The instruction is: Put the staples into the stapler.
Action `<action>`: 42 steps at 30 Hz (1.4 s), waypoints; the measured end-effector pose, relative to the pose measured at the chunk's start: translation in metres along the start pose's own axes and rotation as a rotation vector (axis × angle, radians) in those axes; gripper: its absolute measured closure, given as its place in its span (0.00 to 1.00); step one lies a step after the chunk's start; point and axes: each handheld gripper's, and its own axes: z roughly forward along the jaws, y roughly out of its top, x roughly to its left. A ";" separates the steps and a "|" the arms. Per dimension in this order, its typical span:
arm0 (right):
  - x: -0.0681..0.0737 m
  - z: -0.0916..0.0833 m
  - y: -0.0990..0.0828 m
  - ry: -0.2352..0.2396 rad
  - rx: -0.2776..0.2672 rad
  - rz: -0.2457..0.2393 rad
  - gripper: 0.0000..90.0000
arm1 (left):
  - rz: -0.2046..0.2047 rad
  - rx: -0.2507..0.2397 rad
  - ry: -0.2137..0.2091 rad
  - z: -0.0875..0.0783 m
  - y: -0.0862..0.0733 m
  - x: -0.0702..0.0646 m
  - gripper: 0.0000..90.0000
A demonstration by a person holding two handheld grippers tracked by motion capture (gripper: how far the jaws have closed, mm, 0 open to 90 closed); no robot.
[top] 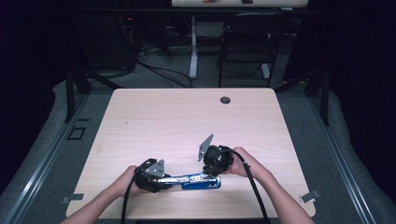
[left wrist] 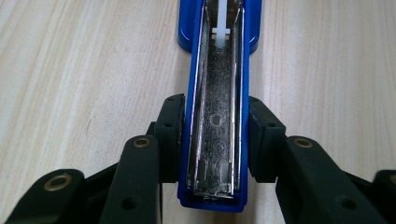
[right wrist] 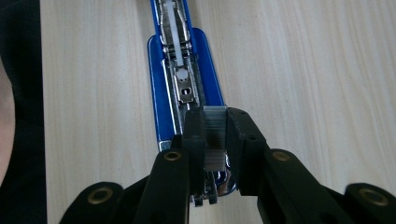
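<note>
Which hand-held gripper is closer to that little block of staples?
Right. The right hand-held gripper clamps the staple strip above the blue stapler; the left hand-held gripper grips the stapler's opened top.

surface: pale wood-grain rectangular table | far edge: round dark cable grommet | near edge, centre: opened blue metal stapler lying flat

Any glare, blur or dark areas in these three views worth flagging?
High view: room around the pale wooden table is very dark, tabletop evenly lit. Left gripper view: the open blue stapler is sharp, its metal channel glinting. Right gripper view: the strip of silver staples between the jaws is slightly soft; dark band at left edge.
</note>
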 end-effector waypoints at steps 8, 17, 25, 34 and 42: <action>0.004 0.007 0.001 0.010 0.021 -0.021 0.87 | 0.002 0.004 -0.001 0.000 0.000 0.000 0.70; 0.006 0.013 0.001 0.016 0.042 -0.032 0.87 | 0.003 0.005 -0.002 0.000 0.000 0.000 0.70; 0.008 0.015 0.002 0.008 0.046 -0.048 0.87 | 0.003 0.008 -0.001 0.000 0.001 0.000 0.70; 0.009 0.016 0.002 0.004 0.051 -0.067 0.87 | 0.003 0.009 -0.002 0.000 0.000 0.000 0.70; 0.009 0.016 0.000 0.002 0.049 -0.094 0.87 | 0.002 0.011 -0.002 0.001 0.000 0.000 0.70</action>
